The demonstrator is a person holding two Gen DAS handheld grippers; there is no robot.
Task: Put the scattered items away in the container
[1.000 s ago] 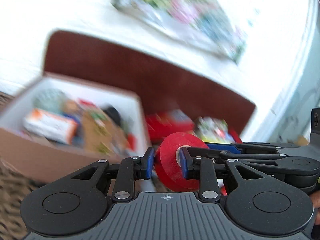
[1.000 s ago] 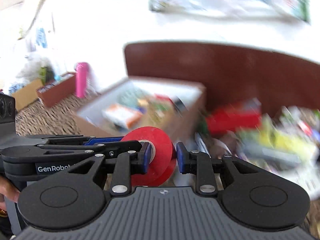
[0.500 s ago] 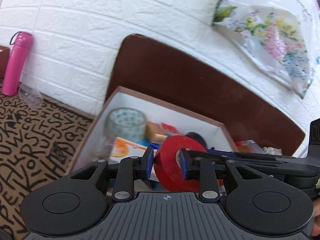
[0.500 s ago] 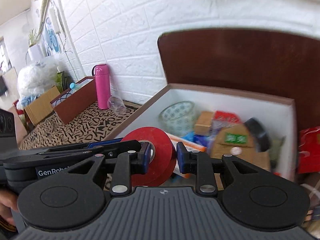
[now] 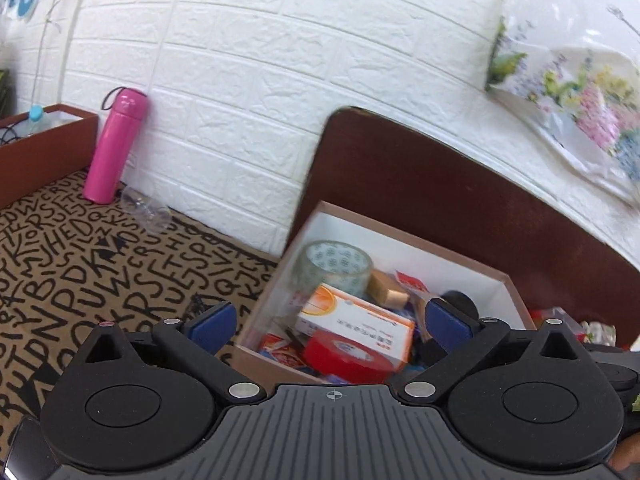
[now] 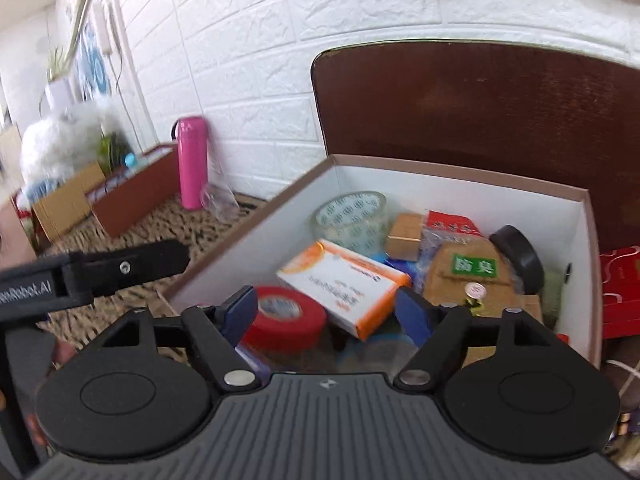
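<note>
Right tool (image 6: 326, 312): fingers spread wide, nothing between the blue pads, poised above the near-left corner of the open box (image 6: 576, 216). Left tool (image 5: 334, 322): likewise spread and empty, over the box's near edge.

Red tape roll (image 6: 286, 318) lies flat inside the box, hole facing up, just below and left of the right tool's centre line, close under its left pad. It touches the near end of the orange-and-white carton (image 6: 344, 282). In the left wrist view the roll sits right of centre, partly tucked beneath that carton.

Judgement: this item is deposited; neither tool needs it further. The next scattered things, a red packet (image 6: 622, 292) and clutter beyond, lie outside the box's right wall. The right tool is nearer that side, so the next move turns rightward.

Patterned surface (image 5: 80, 264) left of the box holds only a pink flask (image 5: 116, 144).
</note>
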